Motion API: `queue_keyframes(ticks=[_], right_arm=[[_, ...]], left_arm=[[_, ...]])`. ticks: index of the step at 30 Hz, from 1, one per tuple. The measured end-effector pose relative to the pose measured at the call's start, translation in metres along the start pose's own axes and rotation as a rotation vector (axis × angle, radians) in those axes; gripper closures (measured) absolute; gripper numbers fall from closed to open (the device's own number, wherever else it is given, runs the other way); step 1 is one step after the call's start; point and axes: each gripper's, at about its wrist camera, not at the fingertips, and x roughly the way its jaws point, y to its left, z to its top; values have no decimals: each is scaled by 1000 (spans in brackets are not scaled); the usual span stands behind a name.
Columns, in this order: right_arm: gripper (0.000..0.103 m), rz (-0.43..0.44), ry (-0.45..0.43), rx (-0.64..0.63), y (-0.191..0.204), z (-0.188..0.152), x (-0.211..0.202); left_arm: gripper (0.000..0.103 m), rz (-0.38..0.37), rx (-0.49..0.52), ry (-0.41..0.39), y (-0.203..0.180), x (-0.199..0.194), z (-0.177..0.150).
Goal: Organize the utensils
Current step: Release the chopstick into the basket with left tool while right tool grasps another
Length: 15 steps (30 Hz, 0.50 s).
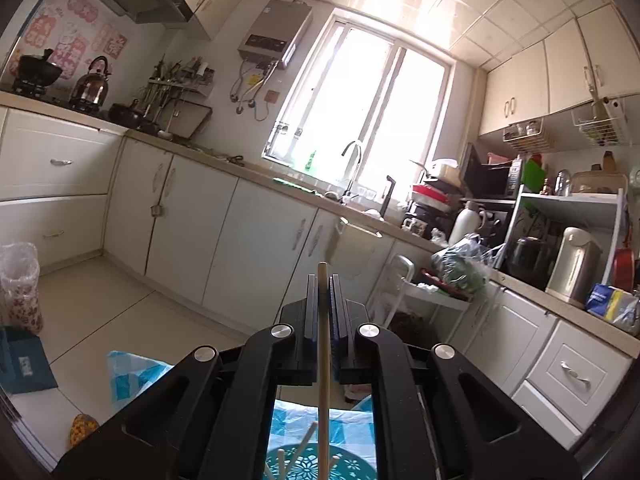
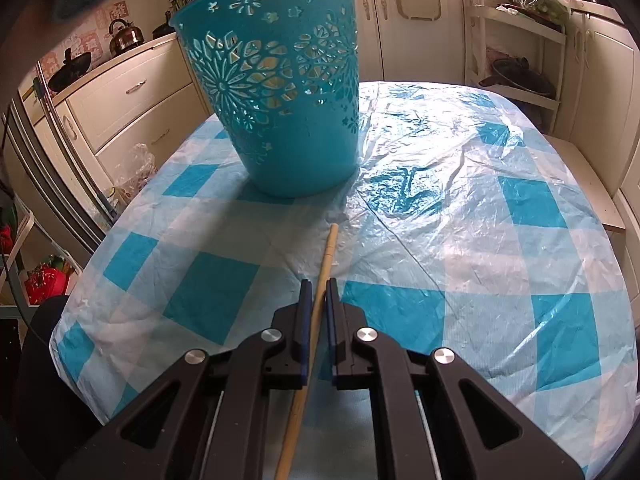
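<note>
My left gripper point(image 1: 323, 280) is shut on a wooden chopstick point(image 1: 323, 344) and holds it upright above a teal basket point(image 1: 352, 468), which has other chopsticks point(image 1: 306, 442) standing in it. My right gripper point(image 2: 319, 285) is shut on a second wooden chopstick point(image 2: 326, 258), low over the table, its tip pointing toward the teal cut-out basket point(image 2: 280, 92) that stands on the blue-and-white checked tablecloth point(image 2: 460, 220).
Kitchen counters and cream cabinets point(image 1: 224, 236) run along the walls, with a sink and tap point(image 1: 354, 172) under the window. A white trolley point(image 2: 516, 44) with pans stands beyond the table. A fridge point(image 2: 48, 184) is at the left.
</note>
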Motion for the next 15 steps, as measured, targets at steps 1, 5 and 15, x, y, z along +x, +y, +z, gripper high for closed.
queue_keyframes(ticks=[1, 5, 15], right_arm=[[95, 0, 0, -1, 0, 0, 0], [95, 1, 1, -1, 0, 1, 0], [95, -1, 1, -3, -1, 1, 0]], left_arm=[[98, 4, -2, 4, 1, 3, -3], [98, 21, -4, 24, 5, 13, -17], [98, 30, 33, 81, 9, 16, -40]])
